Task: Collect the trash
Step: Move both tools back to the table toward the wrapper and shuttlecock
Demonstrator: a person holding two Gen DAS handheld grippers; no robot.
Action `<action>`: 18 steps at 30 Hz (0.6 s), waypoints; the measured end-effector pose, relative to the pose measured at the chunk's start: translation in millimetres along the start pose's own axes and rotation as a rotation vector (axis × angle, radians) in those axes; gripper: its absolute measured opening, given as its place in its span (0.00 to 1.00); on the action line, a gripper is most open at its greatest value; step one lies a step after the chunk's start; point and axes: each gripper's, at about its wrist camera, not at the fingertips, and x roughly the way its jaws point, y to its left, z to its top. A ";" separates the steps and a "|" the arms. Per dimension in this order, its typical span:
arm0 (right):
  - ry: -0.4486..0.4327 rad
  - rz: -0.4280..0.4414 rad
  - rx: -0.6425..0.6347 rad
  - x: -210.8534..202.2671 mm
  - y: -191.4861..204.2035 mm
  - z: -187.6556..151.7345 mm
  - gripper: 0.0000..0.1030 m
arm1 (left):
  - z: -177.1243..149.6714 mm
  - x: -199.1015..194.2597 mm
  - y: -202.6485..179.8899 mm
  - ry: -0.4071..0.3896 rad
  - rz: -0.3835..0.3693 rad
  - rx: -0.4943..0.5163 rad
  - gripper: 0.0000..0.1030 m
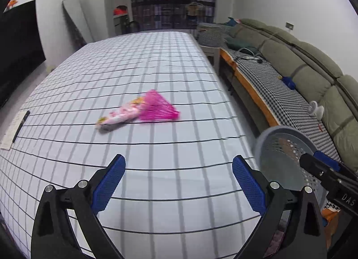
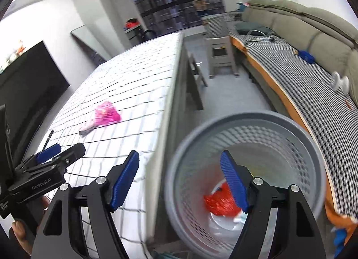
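The left gripper (image 1: 179,182), black with ribbed blue pads, has its jaws spread wide with nothing between them, above the white table cover with a dark grid pattern (image 1: 145,61). Further out on that cover lies a pink plastic wrapper with a bright magenta net bunched at one end (image 1: 138,111), well apart from the pads. The right gripper (image 2: 180,182) of the same make is also released and empty; one blue pad sits over the table's edge, the other over the mouth of the grey perforated plastic waste basket (image 2: 290,124) standing on the floor beside the table. Inside the basket lies a crumpled red net (image 2: 220,203) with a scrap of pale packaging. A grey-green sofa with a checked throw (image 1: 297,57) runs along the wall
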 end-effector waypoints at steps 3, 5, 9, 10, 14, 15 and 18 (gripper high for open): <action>0.021 0.036 -0.042 15.1 20.8 13.6 0.70 | 0.5 0.2 23.9 -0.002 0.031 -0.034 0.92; 0.028 0.056 -0.068 23.0 33.5 20.5 0.70 | 0.9 1.1 41.7 -0.003 0.055 -0.058 0.92; 0.043 0.086 -0.132 43.1 61.9 34.7 0.70 | 2.9 4.6 75.7 -0.004 0.103 -0.105 0.92; 0.050 0.100 -0.145 48.7 69.8 38.4 0.70 | 3.8 5.9 81.5 -0.003 0.110 -0.112 0.92; 0.060 0.105 -0.207 68.0 95.5 52.0 0.70 | 9.6 12.7 106.9 -0.010 0.140 -0.131 0.92; 0.064 0.097 -0.220 72.5 100.8 54.7 0.70 | 11.0 14.9 113.1 -0.011 0.145 -0.136 0.92; 0.084 0.092 -0.252 87.5 113.0 61.4 0.70 | 15.0 22.8 129.7 -0.014 0.158 -0.155 0.92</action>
